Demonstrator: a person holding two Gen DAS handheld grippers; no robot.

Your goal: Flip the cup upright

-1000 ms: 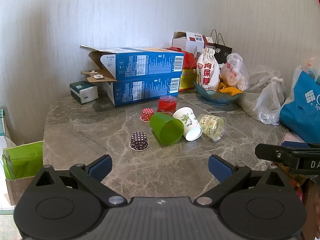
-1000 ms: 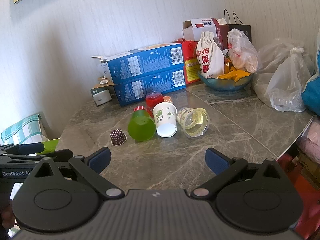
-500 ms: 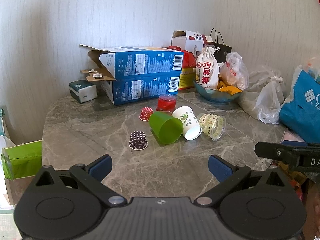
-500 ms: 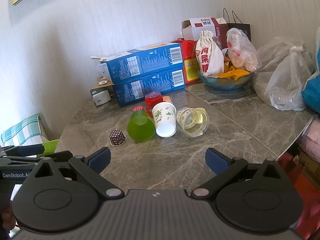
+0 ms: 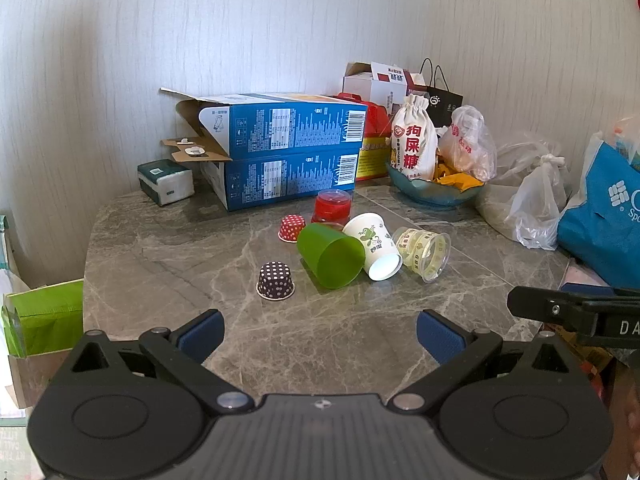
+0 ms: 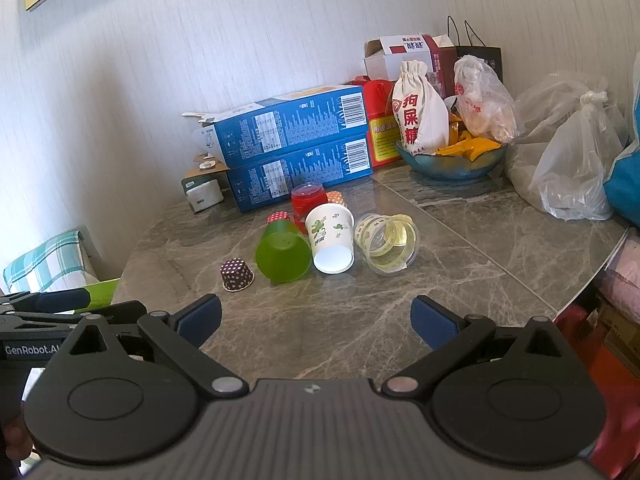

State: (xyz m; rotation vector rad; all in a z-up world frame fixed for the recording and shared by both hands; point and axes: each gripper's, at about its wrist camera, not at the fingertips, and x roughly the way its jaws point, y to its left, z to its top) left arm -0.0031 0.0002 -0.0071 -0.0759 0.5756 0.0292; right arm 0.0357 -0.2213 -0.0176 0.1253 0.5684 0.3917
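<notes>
Three cups on sides, mid-table, in row, apparently touching: green cup (image 5: 331,256), paper cup (image 5: 374,246) at its 3 o'clock, clear cup (image 5: 423,248) beyond. None upright. Step: approach, nothing gripped. Left gripper (image 5: 318,330) and right gripper (image 6: 316,322) both spread wide, empty, well short. Next: pick one cup, close across wall, rotate upright. Three dotted liners, third half hidden; one red jar (image 5: 332,206) at 12 o'clock.

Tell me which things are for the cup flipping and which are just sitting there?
For the job: green cup, paper cup and clear cup, all on their sides.

Just sitting there: blue boxes, cloth bag, snack bowl, plastic bags, tissue pack.
</notes>
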